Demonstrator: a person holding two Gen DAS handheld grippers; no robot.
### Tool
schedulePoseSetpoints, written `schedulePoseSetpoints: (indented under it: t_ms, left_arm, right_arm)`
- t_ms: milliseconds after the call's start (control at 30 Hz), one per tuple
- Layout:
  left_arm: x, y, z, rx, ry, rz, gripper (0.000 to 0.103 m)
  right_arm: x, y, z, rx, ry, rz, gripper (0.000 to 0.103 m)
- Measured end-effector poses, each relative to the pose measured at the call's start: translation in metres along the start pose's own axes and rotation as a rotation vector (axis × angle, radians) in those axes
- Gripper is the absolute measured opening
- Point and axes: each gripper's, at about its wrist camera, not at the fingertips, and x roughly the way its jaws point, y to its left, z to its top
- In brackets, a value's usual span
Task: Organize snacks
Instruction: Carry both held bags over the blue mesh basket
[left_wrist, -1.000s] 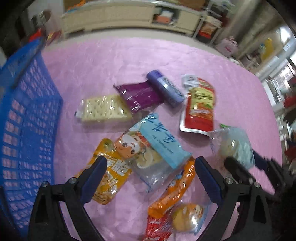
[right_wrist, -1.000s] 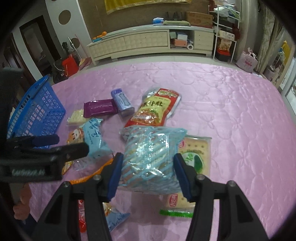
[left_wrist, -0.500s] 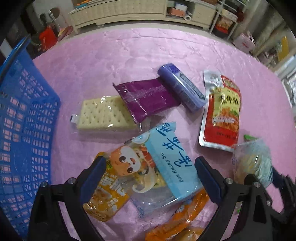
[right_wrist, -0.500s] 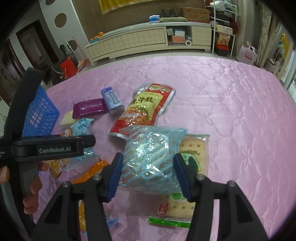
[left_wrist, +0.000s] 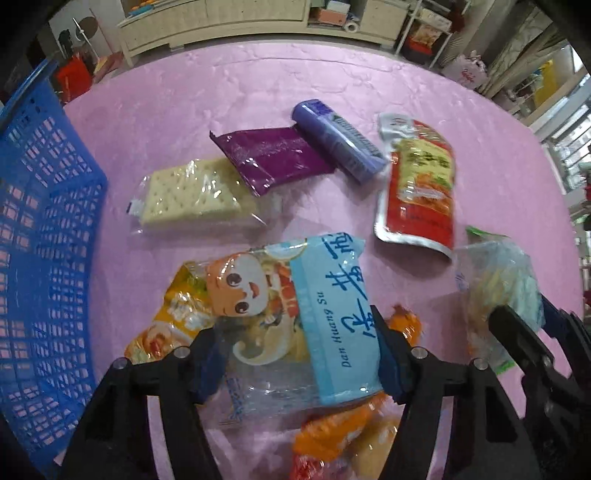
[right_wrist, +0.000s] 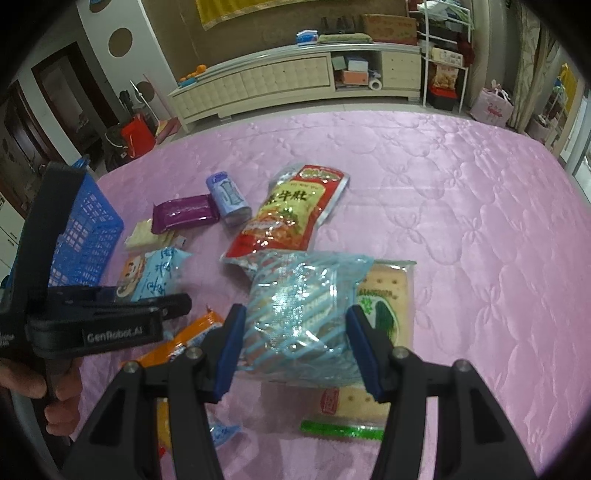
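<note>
Between the left tongs (left_wrist: 299, 358) sat the light-blue cartoon snack bag (left_wrist: 295, 317), lying over a yellow packet (left_wrist: 166, 321) and an orange one (left_wrist: 347, 435); the jaws had just been closing onto it and their pads met its two sides, so it looked pinched, most likely for a lift toward the blue basket (left_wrist: 40, 236) standing to the left of those tongs. A second earlier the same tongs had been spread wide and higher over the pile, with the bag lying untouched well ahead of the tips. Beyond the left tongs lay a clear-wrapped cracker pack (left_wrist: 192, 195), a purple packet (left_wrist: 273, 158) partly over it, a violet roll (left_wrist: 340, 144) touching the purple one, and a red pouch (left_wrist: 421, 184) off to the right. The right tongs (right_wrist: 295, 339) were clamped on a striped blue-and-clear bag (right_wrist: 299, 306), held raised over a green-printed cracker pack (right_wrist: 384, 302), seemingly waiting its turn; that hold matched the earlier frame. Farther ahead of the right tongs stretched the pink quilted bed cover (right_wrist: 461, 206), bare of snacks, with the basket far to their left, not yet holding any snack that I could see.
</note>
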Motion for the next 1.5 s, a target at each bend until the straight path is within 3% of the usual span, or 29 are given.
schedulePoseSetpoints:
  t_ms: [200,667,1033,1500]
  left_arm:
    - [-0.04,-0.006,-0.02,0.102,-0.084,-0.09,0.064]
    - [-0.138,-0.018,-0.072,0.224,-0.26,-0.114,0.063]
    - [-0.196,0.026,-0.096,0.207,-0.374,-0.1,0.063]
    - [-0.258,0.107,-0.095,0.198,-0.479,0.016,0.064]
  right_arm:
    - [-0.02,0.01,-0.001,-0.006,-0.011,-0.001,0.06]
    - [-0.09,0.051,-0.001,-0.05,-0.084,0.02,0.06]
    - [-0.134,0.097,-0.002,-0.116,-0.158,0.038,0.059]
    - [-0.144,0.181,0.03,-0.261,-0.213,0.1,0.06]
